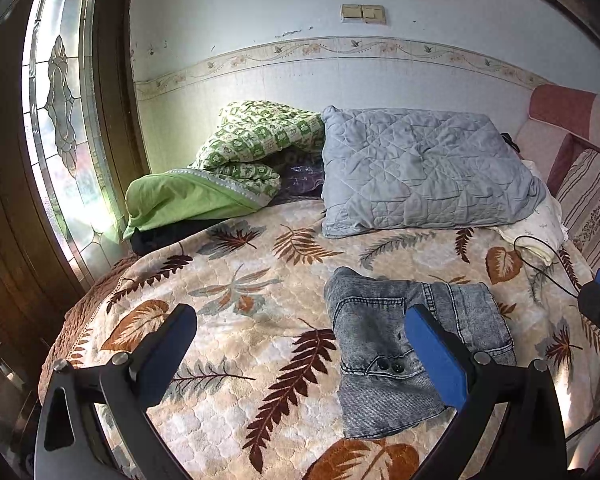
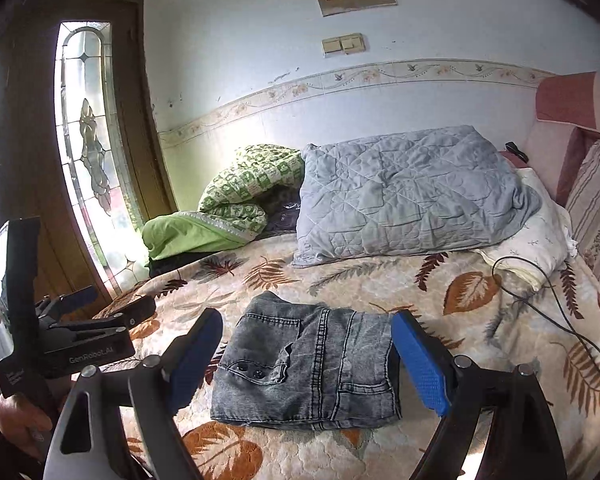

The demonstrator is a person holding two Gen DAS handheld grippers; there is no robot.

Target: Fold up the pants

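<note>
At the far left stands a wooden door [image 2: 24, 128] with a leaded glass pane [image 1: 60, 112]. In the right wrist view, the left hand-held gripper [image 2: 112, 304] is seen low at the left, above the edge of the bed, and a hand [image 2: 18, 416] holds its handle. Its jaws are wide apart and hold nothing. In its own view, its blue pads [image 1: 436, 350] frame the leaf-patterned blanket [image 1: 240, 344] that covers the bed.

Against the wall lies a green patterned quilt [image 1: 256, 140], and beside it, to the right, a grey quilted pillow [image 1: 424, 172].

The pants [image 2: 308, 364], grey washed denim, lie folded in a compact bundle on the blanket, near the front edge of the bed. Two dark buttons [image 2: 250, 370] show on the left part of the bundle. The right hand-held gripper [image 2: 304, 368] is above the bundle with its jaws wide apart, one finger on each side; it grips nothing. Whether the fingers touch the fabric, I cannot tell.

Further right, a black cable [image 2: 540, 300] runs across the blanket, and a striped cushion [image 2: 596, 216] stands at the right edge.
</note>
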